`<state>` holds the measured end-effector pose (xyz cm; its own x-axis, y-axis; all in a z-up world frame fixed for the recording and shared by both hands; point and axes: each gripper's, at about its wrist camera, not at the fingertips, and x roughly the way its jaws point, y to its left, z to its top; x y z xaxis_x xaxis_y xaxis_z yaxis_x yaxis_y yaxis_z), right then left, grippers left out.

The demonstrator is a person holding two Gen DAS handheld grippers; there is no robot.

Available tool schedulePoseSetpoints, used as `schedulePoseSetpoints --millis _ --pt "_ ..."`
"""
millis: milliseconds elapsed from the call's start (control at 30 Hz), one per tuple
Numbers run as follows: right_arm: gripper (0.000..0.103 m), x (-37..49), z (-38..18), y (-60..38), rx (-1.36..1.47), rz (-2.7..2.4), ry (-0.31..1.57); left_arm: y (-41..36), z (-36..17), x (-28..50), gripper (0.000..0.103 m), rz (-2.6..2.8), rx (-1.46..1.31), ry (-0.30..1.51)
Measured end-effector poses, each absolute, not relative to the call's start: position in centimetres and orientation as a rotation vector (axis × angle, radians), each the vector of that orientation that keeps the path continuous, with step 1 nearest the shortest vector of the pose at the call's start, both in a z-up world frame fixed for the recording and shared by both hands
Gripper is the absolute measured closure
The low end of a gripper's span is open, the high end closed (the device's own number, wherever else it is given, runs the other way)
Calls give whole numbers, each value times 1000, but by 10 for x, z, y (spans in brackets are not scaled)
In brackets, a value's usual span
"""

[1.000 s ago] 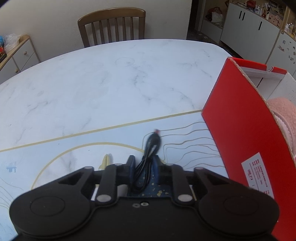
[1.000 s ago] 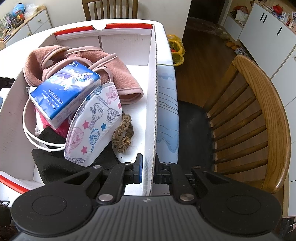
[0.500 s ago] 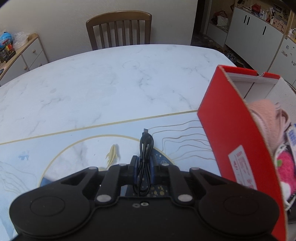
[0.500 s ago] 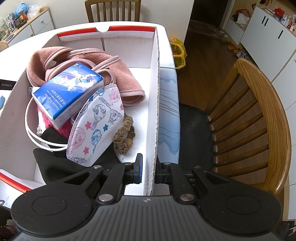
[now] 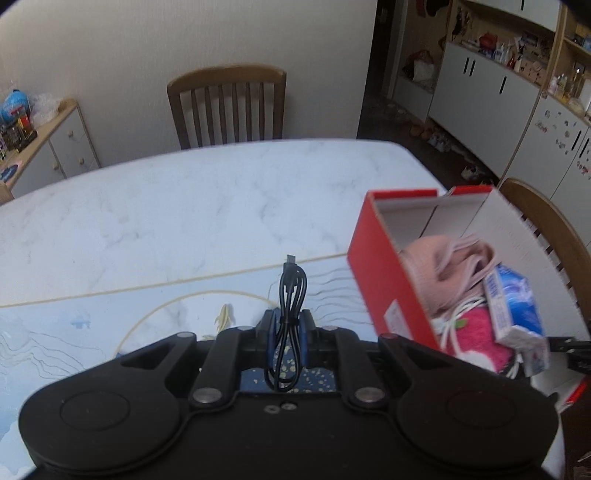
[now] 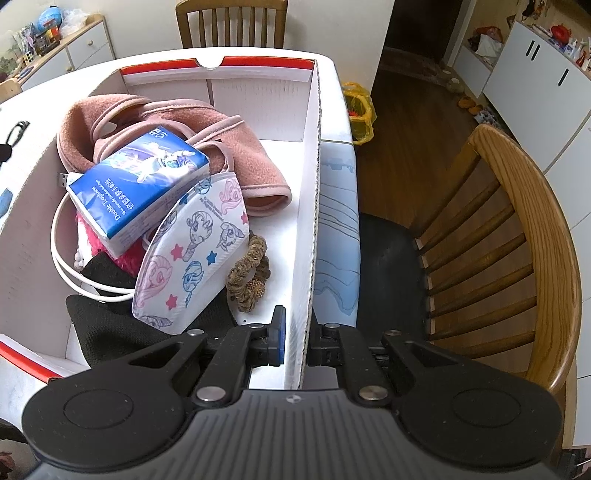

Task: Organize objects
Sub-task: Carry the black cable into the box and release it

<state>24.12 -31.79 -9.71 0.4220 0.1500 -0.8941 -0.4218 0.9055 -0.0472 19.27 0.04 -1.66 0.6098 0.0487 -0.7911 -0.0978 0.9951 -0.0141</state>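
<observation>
A home dining room: marble table (image 5: pixel 184 206), wooden chairs (image 5: pixel 227 105), white cabinets (image 5: pixel 480 88).

The left wrist view is taken from just behind the left gripper (image 5: pixel 287 334), looking forward and downward along its fingers across the marble table (image 5: pixel 166 206) toward a slatted chair (image 5: pixel 227 105) at the far wall. The red box (image 5: pixel 391 280) is seen at the right edge from outside, close by. The right wrist view is taken from behind the right gripper (image 6: pixel 297 341), angled steeply down into the same box (image 6: pixel 312 192), whose white side wall runs up the middle, very near the lens. The box, its pink fleece (image 6: pixel 251 155) and blue tissue pack (image 6: pixel 136 181), and the far chair (image 6: pixel 231 22) are shared by both views.
</observation>
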Motion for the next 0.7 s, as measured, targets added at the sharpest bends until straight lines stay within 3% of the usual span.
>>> schedulePoseSetpoints --millis 433,700 --pt "94 241 -94 -322 -268 388 1066 -41 51 187 93 -31 -75 802" --pt "94 242 -93 -324 -259 398 1062 -92 38 208 93 -144 -49 816"
